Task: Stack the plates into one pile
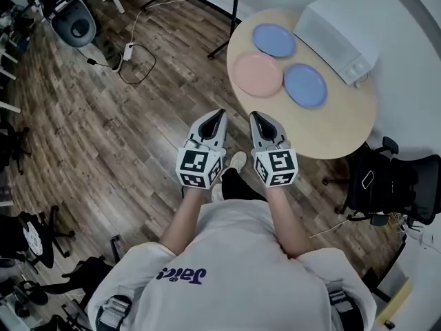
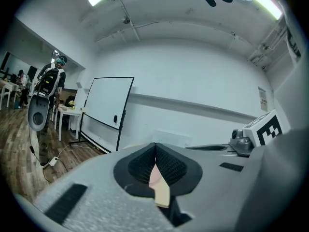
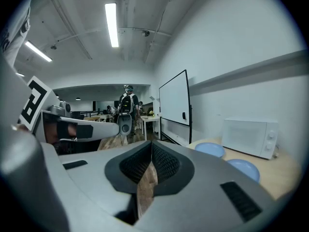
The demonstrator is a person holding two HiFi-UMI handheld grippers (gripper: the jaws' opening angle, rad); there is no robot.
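1. The round wooden table (image 1: pixel 324 133) carries a white microwave (image 1: pixel 337 38) at its far side. All places below are given from this microwave.
2. Three plates lie flat and single just beside the microwave, on its side toward the person: a blue plate (image 1: pixel 273 40) at its left end, a second blue plate (image 1: pixel 305 85) before its front, and a pink plate (image 1: pixel 259 74) between them, a little farther out. No pile is made yet.
3. The plates are judged to be stiff, smooth and rather light, with a thin, low rim. Whether they are fragile cannot be told. Each should be taken at the rim, on the edge away from the microwave, and kept level, because a smooth rim may slip.
4. The left gripper (image 1: pixel 219 114) and the right gripper (image 1: pixel 256 116) are held side by side, well apart from the microwave, off the table edge and above the floor. Both are pointed toward the table.
5. The jaws of each gripper are pressed together and nothing is held between them. They must be opened before a rim is taken.
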